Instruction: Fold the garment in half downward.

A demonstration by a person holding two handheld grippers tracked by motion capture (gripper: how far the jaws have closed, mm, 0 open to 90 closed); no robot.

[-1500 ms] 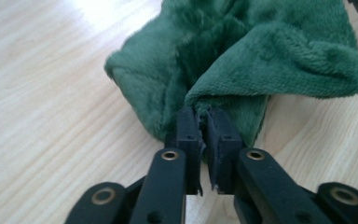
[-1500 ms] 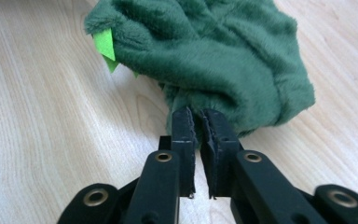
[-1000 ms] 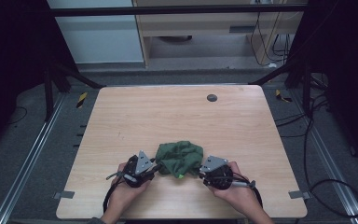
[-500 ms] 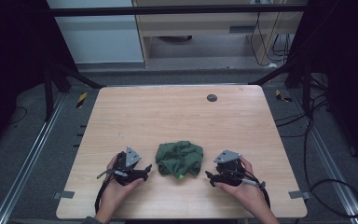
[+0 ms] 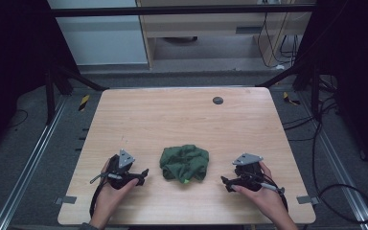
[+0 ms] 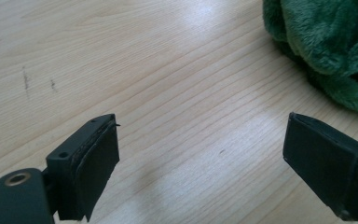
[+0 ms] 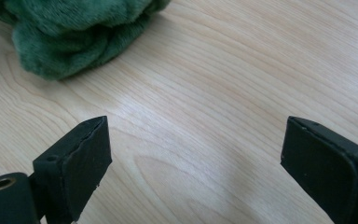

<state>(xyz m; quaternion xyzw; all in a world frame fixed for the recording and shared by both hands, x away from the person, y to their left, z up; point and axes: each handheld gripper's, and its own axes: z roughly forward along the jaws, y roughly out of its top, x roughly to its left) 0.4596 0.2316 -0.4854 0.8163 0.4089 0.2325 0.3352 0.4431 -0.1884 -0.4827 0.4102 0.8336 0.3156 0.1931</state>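
Left gripper [image 5: 143, 176] jaws just opened wide, empty | right gripper [image 5: 226, 184] same | bunched green cloth [image 5: 184, 163] between them, untouched | risk: a regrip pinching several layers, leaving folds trapped.

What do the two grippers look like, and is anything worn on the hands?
Both the left gripper and the right gripper are black, each with a grey three-cornered plate on top and a black cable trailing back. Their jaws end in flat, black, rectangular pads. The hands wear no gloves.
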